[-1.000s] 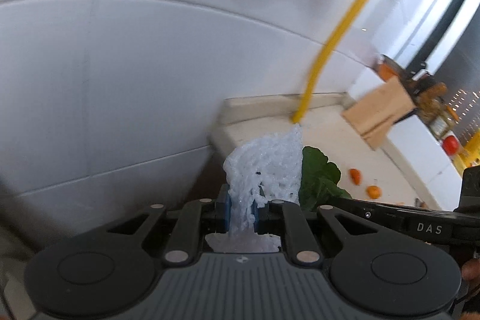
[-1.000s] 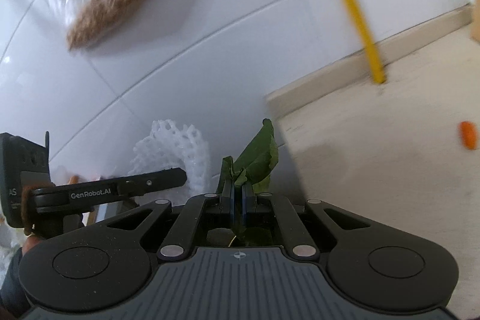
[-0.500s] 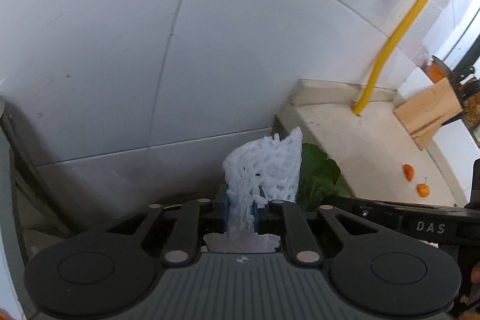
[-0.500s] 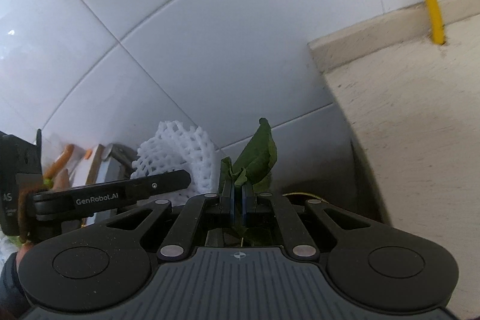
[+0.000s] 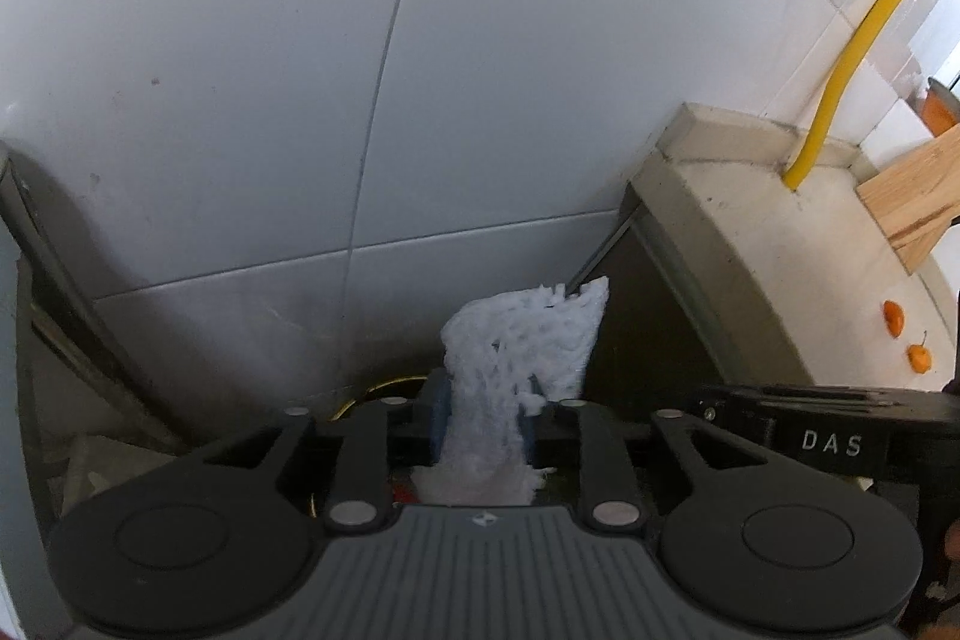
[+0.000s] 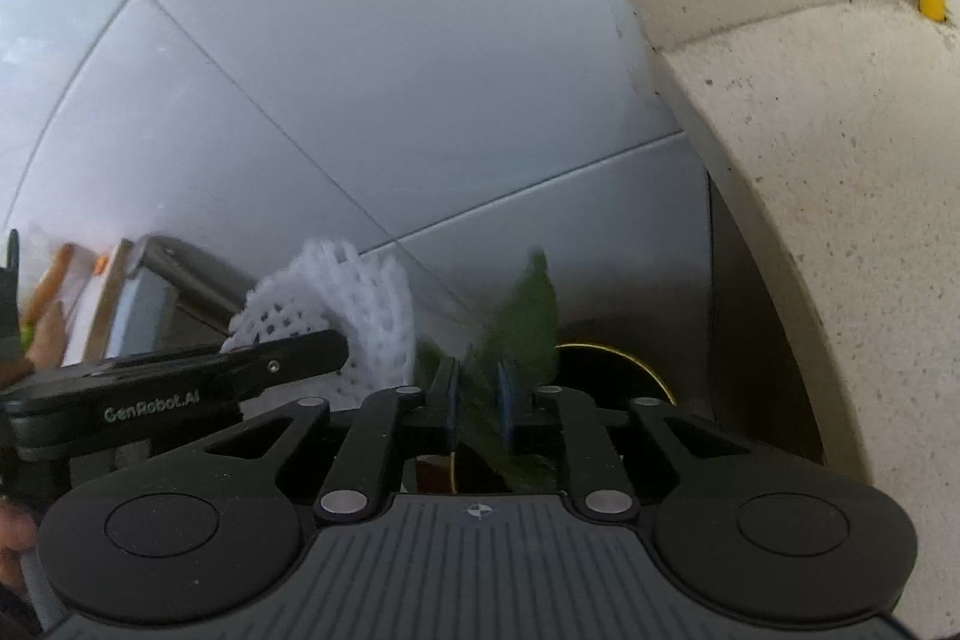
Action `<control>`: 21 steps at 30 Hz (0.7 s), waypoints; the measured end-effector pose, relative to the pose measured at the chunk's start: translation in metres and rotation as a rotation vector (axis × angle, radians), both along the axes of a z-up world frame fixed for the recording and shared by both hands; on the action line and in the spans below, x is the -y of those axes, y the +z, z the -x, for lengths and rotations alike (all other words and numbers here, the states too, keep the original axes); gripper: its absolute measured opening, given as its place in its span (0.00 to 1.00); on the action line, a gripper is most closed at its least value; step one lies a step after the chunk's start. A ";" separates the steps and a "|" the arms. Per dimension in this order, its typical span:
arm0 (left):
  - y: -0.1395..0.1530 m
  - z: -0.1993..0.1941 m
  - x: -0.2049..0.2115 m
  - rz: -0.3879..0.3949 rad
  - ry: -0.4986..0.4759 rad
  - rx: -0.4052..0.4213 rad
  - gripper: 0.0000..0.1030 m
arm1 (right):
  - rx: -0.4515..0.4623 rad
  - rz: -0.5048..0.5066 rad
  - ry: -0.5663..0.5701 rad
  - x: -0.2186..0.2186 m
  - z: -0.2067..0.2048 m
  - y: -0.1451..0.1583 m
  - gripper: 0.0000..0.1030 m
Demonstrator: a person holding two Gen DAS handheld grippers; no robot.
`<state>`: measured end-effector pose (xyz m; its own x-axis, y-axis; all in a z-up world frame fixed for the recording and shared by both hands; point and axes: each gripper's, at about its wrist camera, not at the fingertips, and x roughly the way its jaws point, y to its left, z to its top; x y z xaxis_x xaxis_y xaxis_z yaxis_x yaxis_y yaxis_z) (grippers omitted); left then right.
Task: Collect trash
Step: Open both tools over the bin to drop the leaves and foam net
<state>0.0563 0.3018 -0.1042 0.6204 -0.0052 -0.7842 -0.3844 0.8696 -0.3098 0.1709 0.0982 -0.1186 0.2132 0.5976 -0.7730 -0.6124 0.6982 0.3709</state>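
Observation:
My left gripper (image 5: 483, 409) is shut on a white foam net (image 5: 522, 340) that sticks up between its jaws. The net also shows in the right wrist view (image 6: 336, 310), left of my right gripper (image 6: 477, 394). The right gripper's jaws now stand a little apart, and a blurred green leaf (image 6: 528, 322) sits loosely between them. Both grippers hang side by side off the left end of the beige counter (image 5: 774, 244), low beside the white tiled wall (image 5: 360, 70). A dark round rim with a gold edge (image 6: 624, 361) lies just below and beyond the right gripper.
A yellow pipe (image 5: 864, 40) rises from the counter by the wall. A wooden board (image 5: 912, 196) and two small orange bits (image 5: 894, 319) lie further right on the counter. A metal-framed object (image 6: 144, 292) stands at the left.
Both grippers swung left and down, off the counter's end toward the space beside it. The right gripper's jaws have parted and the leaf has gone blurred between them.

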 end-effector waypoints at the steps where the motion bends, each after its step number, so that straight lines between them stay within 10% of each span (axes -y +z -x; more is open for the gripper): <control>1: -0.001 -0.001 0.001 -0.003 0.001 -0.001 0.23 | -0.001 0.006 -0.002 -0.001 -0.001 -0.001 0.23; 21: -0.009 -0.008 0.007 -0.033 -0.031 -0.019 0.38 | 0.010 -0.012 -0.033 0.018 0.003 0.010 0.34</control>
<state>0.0643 0.2948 -0.1130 0.6056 0.0013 -0.7958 -0.3622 0.8909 -0.2742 0.1684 0.0805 -0.1090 0.2405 0.5994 -0.7635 -0.5928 0.7135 0.3735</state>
